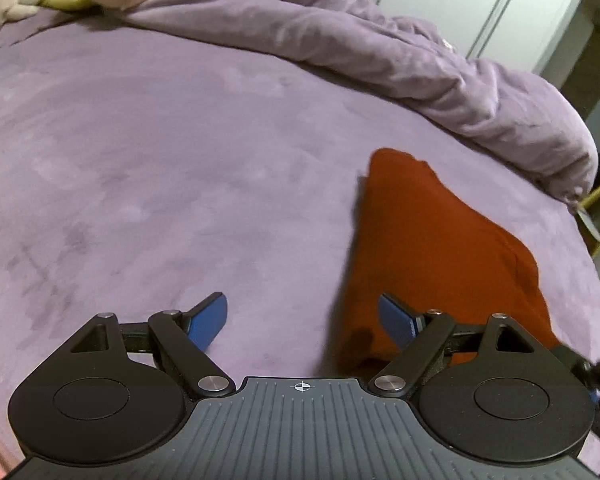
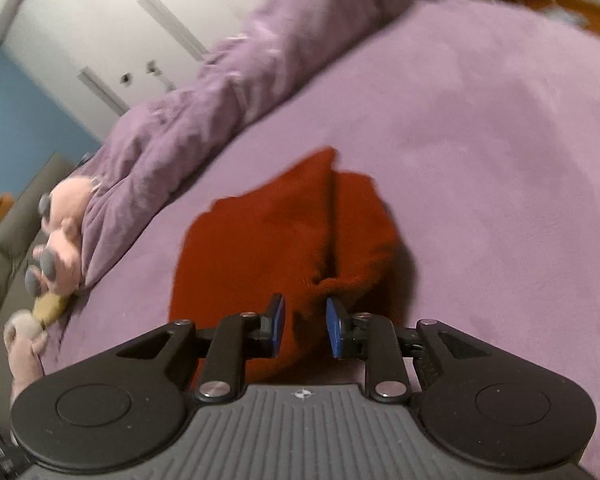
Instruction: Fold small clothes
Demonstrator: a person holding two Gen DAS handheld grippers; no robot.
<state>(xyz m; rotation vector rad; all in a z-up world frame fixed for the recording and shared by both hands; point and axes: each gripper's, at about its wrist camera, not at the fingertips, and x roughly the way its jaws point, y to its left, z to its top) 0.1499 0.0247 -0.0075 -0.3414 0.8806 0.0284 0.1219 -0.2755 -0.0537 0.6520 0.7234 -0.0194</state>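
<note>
Red garment (image 2: 268, 240), folded, lies on purple bedspread (image 1: 160, 152), centre of right wrist view, right half of left wrist view. Lower edge hidden behind gripper bodies in both views. Motion blur softens cloth edges; fold layers hard to count. Left gripper (image 1: 302, 322) jaws wide apart, nothing between, over bare bedspread just left of garment. Right gripper (image 2: 305, 326) jaws narrowly parted above bunched cloth; pads appear clear of fabric, contact uncertain. Rumpled duvet (image 1: 420, 68) along upper frame. Plush toy (image 2: 56, 248) at left edge, partly cut off.
</note>
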